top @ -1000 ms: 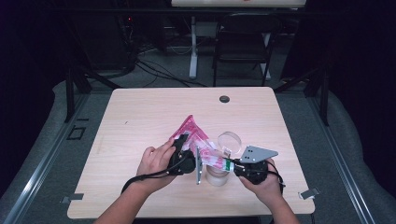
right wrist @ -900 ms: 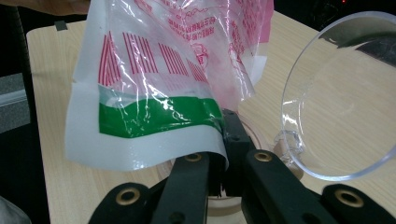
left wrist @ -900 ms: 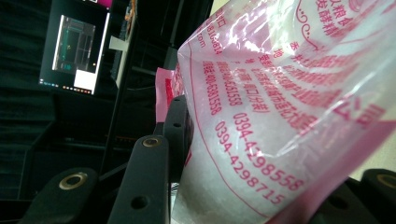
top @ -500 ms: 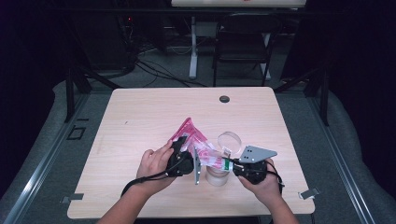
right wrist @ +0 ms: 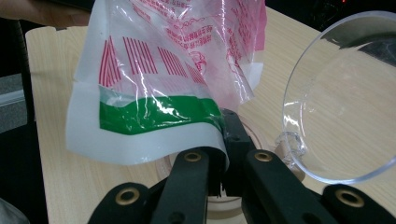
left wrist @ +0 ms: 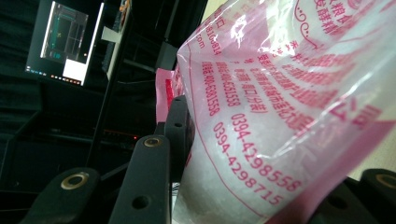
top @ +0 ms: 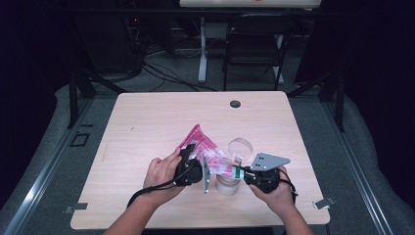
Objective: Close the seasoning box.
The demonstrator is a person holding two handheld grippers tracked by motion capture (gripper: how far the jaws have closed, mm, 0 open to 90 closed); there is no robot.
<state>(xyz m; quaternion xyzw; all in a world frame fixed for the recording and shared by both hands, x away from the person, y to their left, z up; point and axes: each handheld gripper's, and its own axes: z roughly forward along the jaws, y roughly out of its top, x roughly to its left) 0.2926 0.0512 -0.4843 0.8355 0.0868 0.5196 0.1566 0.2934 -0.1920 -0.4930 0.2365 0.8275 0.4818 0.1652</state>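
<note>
A pink-printed clear plastic bag with white contents hangs between my two grippers above the table. My left gripper is shut on the bag's full body, which bulges between its black fingers. My right gripper is shut on the bag's white and green edge; in the high view the right gripper points left. Under the bag's low end stands a clear jar, its round hinged lid swung open and seen close by as the lid.
The light wooden table has a dark cable hole near its far edge. A black folding chair and cables stand on the floor beyond. A lit screen glows in the dark behind.
</note>
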